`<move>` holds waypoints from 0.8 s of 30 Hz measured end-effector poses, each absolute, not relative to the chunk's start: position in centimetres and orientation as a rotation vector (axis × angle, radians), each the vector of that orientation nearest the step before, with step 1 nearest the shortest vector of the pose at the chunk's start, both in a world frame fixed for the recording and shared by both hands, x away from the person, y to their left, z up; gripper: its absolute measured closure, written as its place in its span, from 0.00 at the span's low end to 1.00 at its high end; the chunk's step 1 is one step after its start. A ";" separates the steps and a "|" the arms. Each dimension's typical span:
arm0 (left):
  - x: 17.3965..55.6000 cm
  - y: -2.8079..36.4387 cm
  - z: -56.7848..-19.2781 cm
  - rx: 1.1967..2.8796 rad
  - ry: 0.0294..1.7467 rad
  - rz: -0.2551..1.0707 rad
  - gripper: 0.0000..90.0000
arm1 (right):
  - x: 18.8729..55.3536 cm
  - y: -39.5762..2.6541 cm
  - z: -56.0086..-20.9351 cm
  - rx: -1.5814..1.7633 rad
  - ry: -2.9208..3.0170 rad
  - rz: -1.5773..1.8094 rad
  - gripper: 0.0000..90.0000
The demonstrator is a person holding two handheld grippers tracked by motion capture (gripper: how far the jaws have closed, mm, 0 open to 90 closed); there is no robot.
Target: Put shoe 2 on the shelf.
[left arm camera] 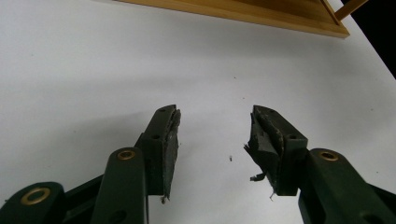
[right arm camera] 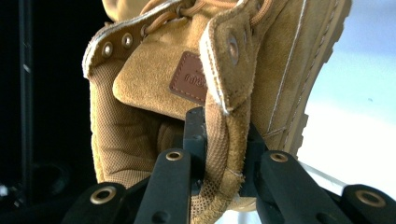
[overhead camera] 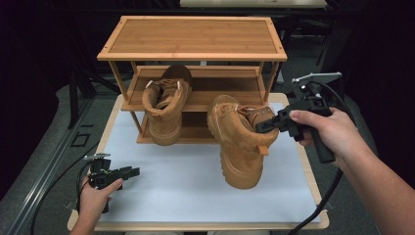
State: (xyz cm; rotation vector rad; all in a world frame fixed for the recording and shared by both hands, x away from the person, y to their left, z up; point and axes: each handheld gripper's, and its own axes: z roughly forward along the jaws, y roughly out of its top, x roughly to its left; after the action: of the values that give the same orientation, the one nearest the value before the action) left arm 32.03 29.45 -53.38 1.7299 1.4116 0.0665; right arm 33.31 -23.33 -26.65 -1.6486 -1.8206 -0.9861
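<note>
A tan suede boot (overhead camera: 239,142) hangs tilted over the white table top (overhead camera: 171,191), its sole turned toward me. My right gripper (overhead camera: 263,127) is shut on the boot's collar. In the right gripper view both jaws of the right gripper (right arm camera: 223,144) pinch the collar's edge of the boot (right arm camera: 210,70), beside its laces and leather label. A second matching boot (overhead camera: 165,105) stands on the left side of the wooden shoe rack (overhead camera: 193,53), on a lower shelf. My left gripper (overhead camera: 128,172) is open and has nothing in it at the front left, low over the white surface (left arm camera: 215,144).
The rack has a bare top board and stands at the back of the table. Its bottom board (left arm camera: 261,11) lies ahead of my left gripper. Black cables trail from both grippers. The table's wooden rim (overhead camera: 205,226) runs along the front, with dark floor around it.
</note>
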 end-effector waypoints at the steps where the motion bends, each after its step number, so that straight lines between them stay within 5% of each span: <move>1: 32.1 29.6 -53.4 1.736 1.409 0.066 0.58 | 33.5 -23.3 -26.5 -1.648 -1.824 -0.991 0.88; 24: 32.2 29.7 -53.6 1.750 1.418 0.078 0.58 | 41.5 -21.1 -27.3 -1.823 -1.845 -1.169 0.87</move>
State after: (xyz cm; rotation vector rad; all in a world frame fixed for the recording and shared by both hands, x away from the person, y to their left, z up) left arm 32.22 29.69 -53.56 1.7496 1.4183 0.0782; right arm 41.52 -21.10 -27.27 -1.8229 -1.8446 -1.1685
